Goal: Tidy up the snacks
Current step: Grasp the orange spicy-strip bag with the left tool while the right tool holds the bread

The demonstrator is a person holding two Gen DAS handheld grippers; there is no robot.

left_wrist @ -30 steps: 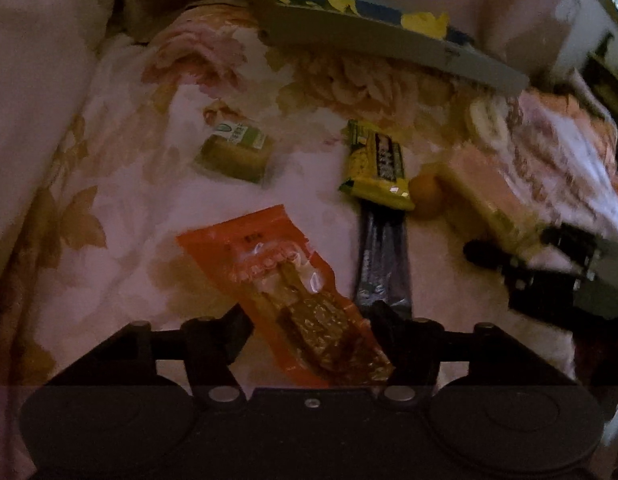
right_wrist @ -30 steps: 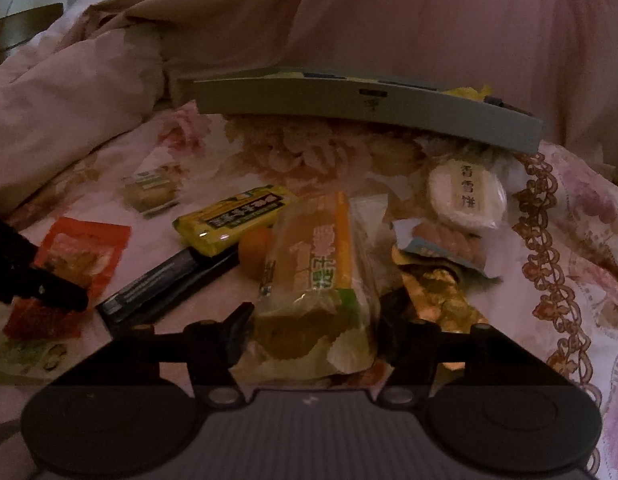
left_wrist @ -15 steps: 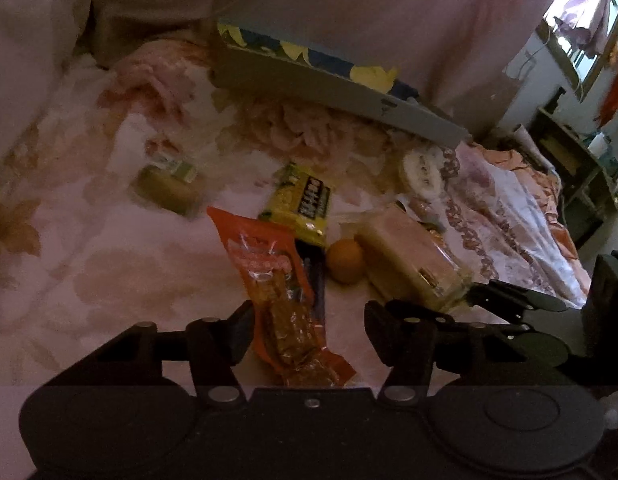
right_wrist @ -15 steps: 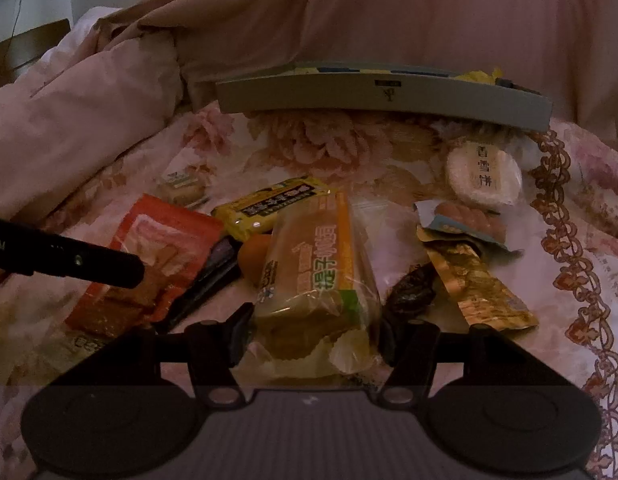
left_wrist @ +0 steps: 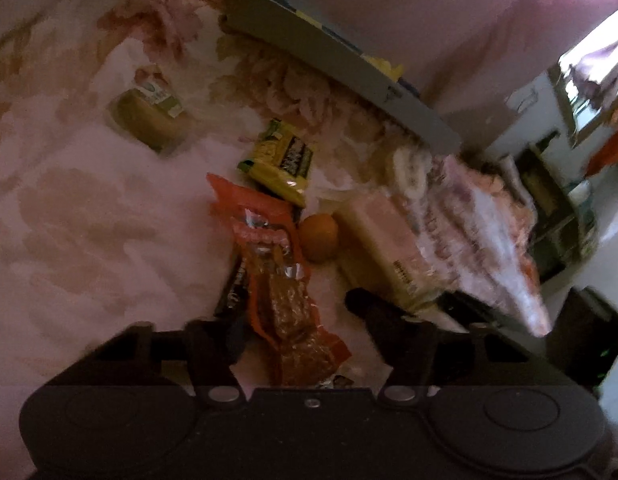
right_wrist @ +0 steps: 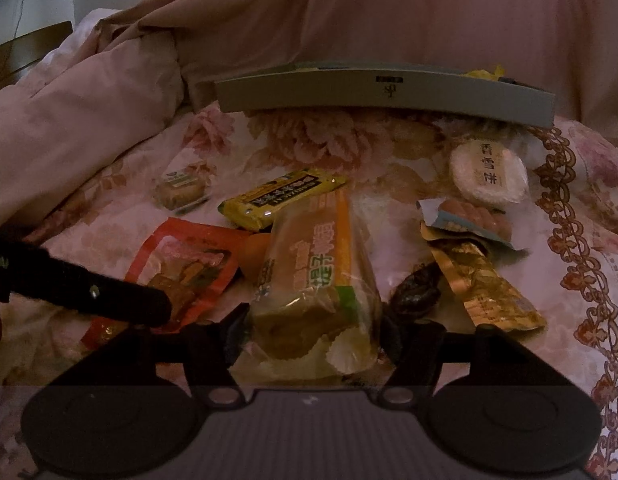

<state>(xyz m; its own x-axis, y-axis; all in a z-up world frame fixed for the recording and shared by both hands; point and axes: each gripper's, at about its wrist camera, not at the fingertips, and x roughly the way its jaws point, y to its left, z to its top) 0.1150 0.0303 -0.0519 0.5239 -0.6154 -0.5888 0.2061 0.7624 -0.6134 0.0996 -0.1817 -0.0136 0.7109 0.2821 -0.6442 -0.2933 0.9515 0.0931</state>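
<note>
The bed [right_wrist: 121, 208] carries a floral cover and every snack lies on it. A bunched pink quilt [right_wrist: 89, 104] lies at the far left. A long grey box [right_wrist: 385, 94] lies across the far side of the bed.

The cake pack [right_wrist: 317, 268], clear with orange and green print, lies near the middle. The right hand-held gripper [right_wrist: 315, 334] straddles its near end; the jaws have just been opening, and it cannot be told whether the pads press on the wrapper.

The orange jerky pouch [left_wrist: 277, 280] lies just left of the cake pack, over a dark bar [left_wrist: 233, 292]. The left hand-held gripper [left_wrist: 305, 340] sits around the pouch's near end; the jaws have just been closing, the left pad is at the pouch edge and the right pad is apart from it.

A gold packet [right_wrist: 485, 284] lies right of the cake pack, with a blue-edged packet [right_wrist: 469, 220] beyond it. A yellow bar [right_wrist: 281, 198] lies behind the cake pack. A round white rice cracker [right_wrist: 489, 176] lies near the box's right end. A small green-labelled pastry [left_wrist: 149, 116] lies apart at the left. An orange fruit [left_wrist: 319, 238] lies between pouch and cake pack. A dark dried fruit [right_wrist: 415, 292] lies beside the gold packet.
</note>
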